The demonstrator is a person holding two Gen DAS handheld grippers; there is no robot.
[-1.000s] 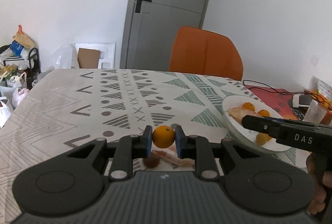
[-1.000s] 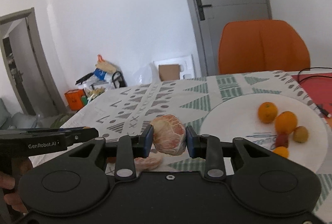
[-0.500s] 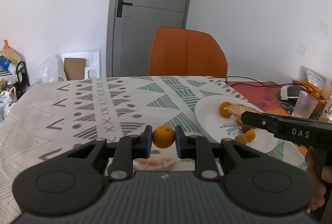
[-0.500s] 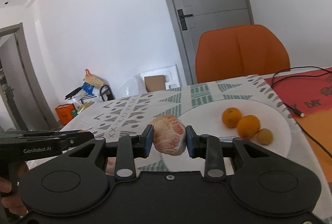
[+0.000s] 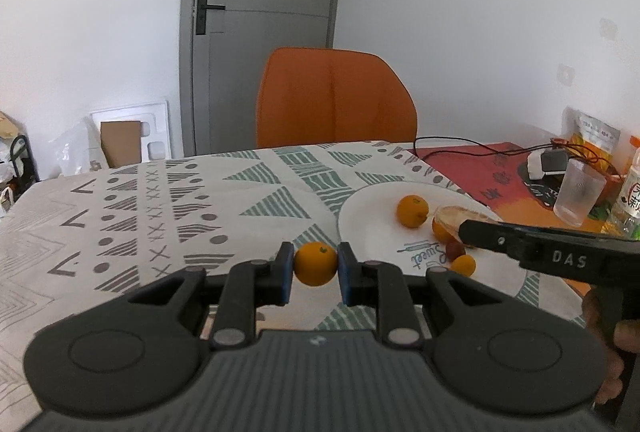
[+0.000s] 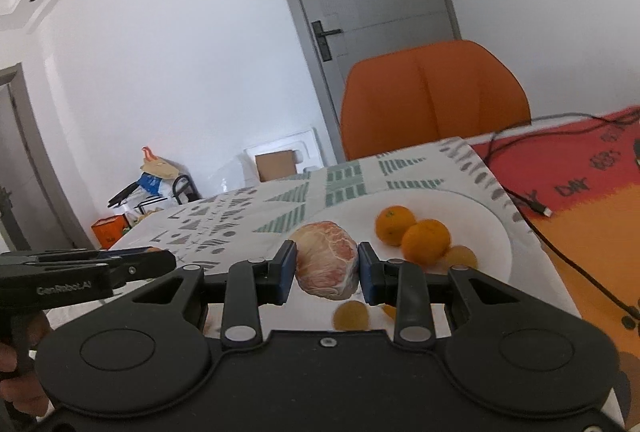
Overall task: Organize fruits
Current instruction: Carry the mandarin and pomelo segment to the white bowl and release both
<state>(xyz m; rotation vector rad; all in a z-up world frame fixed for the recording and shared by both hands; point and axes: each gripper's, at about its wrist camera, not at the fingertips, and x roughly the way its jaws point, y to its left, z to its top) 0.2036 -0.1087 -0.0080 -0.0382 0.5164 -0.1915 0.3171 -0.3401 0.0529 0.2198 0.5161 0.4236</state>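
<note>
Left wrist view: the left gripper [image 5: 315,268] has its fingers [image 5: 285,272] clamped on a small orange [image 5: 315,264], held above the patterned counter [image 5: 160,216] just left of the white plate [image 5: 372,228]. On the plate lie 1 orange fruit [image 5: 412,211] near its middle and, nearer the camera, a small dark red fruit [image 5: 453,250] and a small yellow-orange one [image 5: 463,265] — another orange fruit is partly hidden behind the right gripper [image 5: 464,228], which reaches in over the plate from the right. A clear cup [image 5: 579,196] stands well right of the plate on a red mat [image 5: 480,167]. An orange chair [image 5: 335,97] stands behind the counter, beyond the plate.

Right wrist view: the right gripper [image 6: 327,266] has its fingers [image 6: 288,268] closed on a peeled pink citrus [image 6: 327,264], held over the near left part of the plate [image 6: 480,220]. 2 oranges [image 6: 425,241] sit touching each other at the plate's middle, a small yellowish fruit [image 6: 461,258] just beside them. Below the citrus, a blurred yellow fruit [image 6: 351,315] lies on the plate's near part. The left gripper [image 6: 160,262] shows left of the plate — what it holds is barely visible here. A black cable [image 6: 536,207] crosses the mat right of the plate.
</note>
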